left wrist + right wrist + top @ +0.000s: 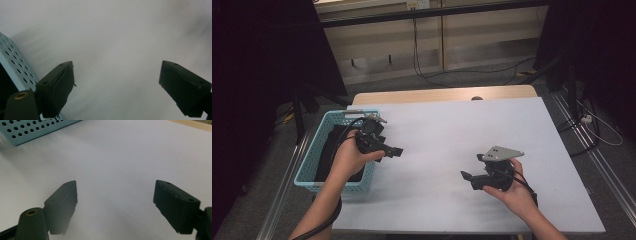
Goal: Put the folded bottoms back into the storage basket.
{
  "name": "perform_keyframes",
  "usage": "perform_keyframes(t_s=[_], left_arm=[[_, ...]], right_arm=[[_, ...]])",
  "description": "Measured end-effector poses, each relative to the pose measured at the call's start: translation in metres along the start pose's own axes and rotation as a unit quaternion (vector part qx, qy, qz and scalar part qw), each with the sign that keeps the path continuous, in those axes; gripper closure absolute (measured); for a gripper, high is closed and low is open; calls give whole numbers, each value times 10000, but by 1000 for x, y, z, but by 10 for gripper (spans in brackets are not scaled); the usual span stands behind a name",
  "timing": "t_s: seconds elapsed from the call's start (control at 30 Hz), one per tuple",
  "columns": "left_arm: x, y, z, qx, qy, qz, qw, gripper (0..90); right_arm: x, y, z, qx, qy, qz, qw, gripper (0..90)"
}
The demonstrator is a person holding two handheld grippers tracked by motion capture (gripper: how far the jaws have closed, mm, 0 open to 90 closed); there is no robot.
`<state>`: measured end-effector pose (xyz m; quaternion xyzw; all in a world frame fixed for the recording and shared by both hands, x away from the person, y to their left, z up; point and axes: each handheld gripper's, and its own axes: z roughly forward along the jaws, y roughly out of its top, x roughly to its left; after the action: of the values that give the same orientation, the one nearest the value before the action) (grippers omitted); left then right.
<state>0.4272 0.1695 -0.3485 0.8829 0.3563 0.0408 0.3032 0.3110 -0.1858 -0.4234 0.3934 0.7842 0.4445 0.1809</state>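
Where the counter meets its left edge, a light blue perforated basket sits with something dark inside; what that dark content is cannot be told. Just to the right of the basket, the left hand holds the left gripper over the basket's near right rim, its jaws pointing toward the middle of the counter. In the left gripper view, the left gripper has its jaws spread wide with nothing between them, only the pale counter surface ahead, and the basket wall runs beside its left jaw.

Farther right, well apart from the basket, the right hand holds the right gripper above the bare white counter, a grey three-cornered plate on top of it, its jaws pointing left toward the other gripper. In the right gripper view, the right gripper also has its jaws spread wide and empty, and the basket lies far ahead of it, off to its left, across open counter.
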Motion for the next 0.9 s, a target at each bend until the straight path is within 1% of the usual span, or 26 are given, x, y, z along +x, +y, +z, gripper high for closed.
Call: perform_keyframes(t_s=[0.13,0.23,0.27,0.4,0.43,0.53,0.67,0.77,0.83,0.9], left_arm=[[-4,-5,4,2,-92,16,10000,128],[-7,-8,6,-11,-118,30,9999,126],[-9,-10,7,-39,-133,77,9999,124],[-11,-12,8,-66,-145,99,9998,122],[-12,-13,9,-81,-162,69,9998,121],[-13,-16,10,-75,-166,129,9998,120],[-15,-20,12,-102,-186,108,9997,118],[-15,-23,13,-138,-209,164,9996,118],[-16,-25,14,-174,-220,126,9995,118],[-17,-27,14,-160,-230,130,9995,117]], right_arm=[[-2,-3,-2,28,2,6,10000,186],[-3,-6,-4,71,3,-12,10000,185],[-4,-8,-5,93,9,6,10000,185],[-6,-10,-7,104,9,42,9999,184],[-6,-10,-7,106,12,40,9999,183],[-7,-12,-9,124,22,40,9999,183],[-9,-14,-11,126,38,61,9999,183],[-10,-15,-13,142,36,61,9999,183],[-10,-16,-14,147,36,59,9999,182],[-11,-16,-14,146,27,50,9999,182]])
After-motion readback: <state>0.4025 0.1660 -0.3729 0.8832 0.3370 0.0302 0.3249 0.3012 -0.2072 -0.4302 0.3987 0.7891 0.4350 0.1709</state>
